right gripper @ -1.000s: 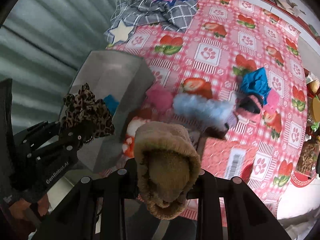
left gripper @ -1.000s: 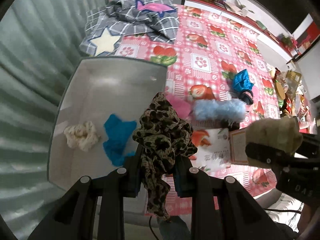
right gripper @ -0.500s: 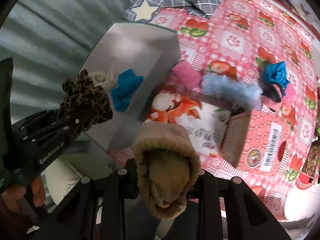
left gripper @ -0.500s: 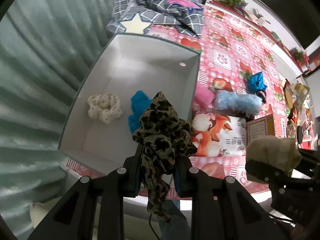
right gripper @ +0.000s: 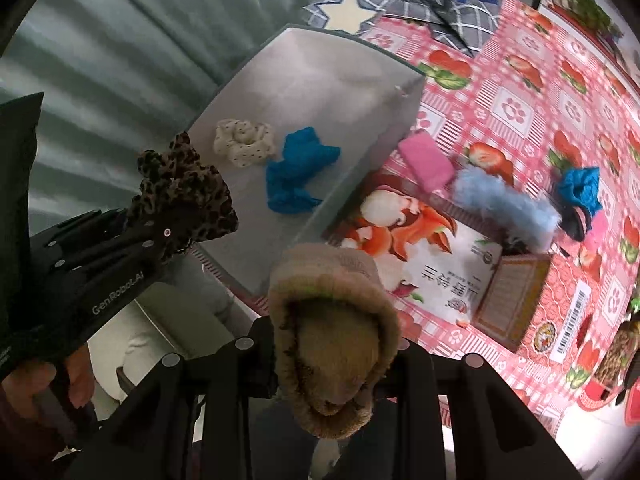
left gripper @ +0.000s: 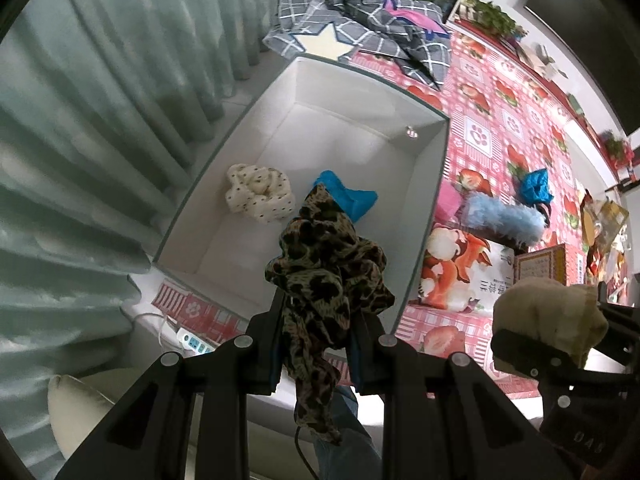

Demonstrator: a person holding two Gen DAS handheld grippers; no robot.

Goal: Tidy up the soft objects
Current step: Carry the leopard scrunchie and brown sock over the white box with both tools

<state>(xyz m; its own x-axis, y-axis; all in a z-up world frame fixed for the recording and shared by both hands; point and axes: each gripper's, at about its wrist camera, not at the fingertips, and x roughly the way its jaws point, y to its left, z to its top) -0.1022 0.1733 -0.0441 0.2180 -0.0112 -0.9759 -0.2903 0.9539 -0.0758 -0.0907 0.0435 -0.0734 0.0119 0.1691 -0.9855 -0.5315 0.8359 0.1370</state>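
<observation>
Leopard scrunchie (left gripper: pixel 328 268): thin, crumpled fabric with a brown-and-black spotted print. We see it clamped in the left gripper (left gripper: pixel 316 344), bunched above the fingers with a loose tail hanging below. It is held above the near edge of the white box (left gripper: pixel 430 216).
Tan fleece item (right gripper: pixel 334 332): thick, fuzzy and rounded, with a rolled rim around a hollow centre. We see it pinched in the right gripper (right gripper: pixel 336 360), held above the near edge of the table.
White box: rectangular, open-topped, with smooth matte walls and a thin dark rim.
Box contents: a cream dotted scrunchie (left gripper: pixel 259 193), ruffled into a ring, lies beside a crumpled blue fabric piece (left gripper: pixel 352 198).
Tablecloth (left gripper: pixel 480 128): glossy, pink checks with strawberry and paw prints.
On the cloth, right of the box: a smooth pink block (right gripper: pixel 426 158), a fluffy light-blue roll (right gripper: pixel 504 204), a glossy printed bag (right gripper: pixel 432 256) and a second blue fabric piece (right gripper: pixel 580 190).
Far end: a rumpled grey checked blanket (left gripper: pixel 368 36) bearing a cream star.
</observation>
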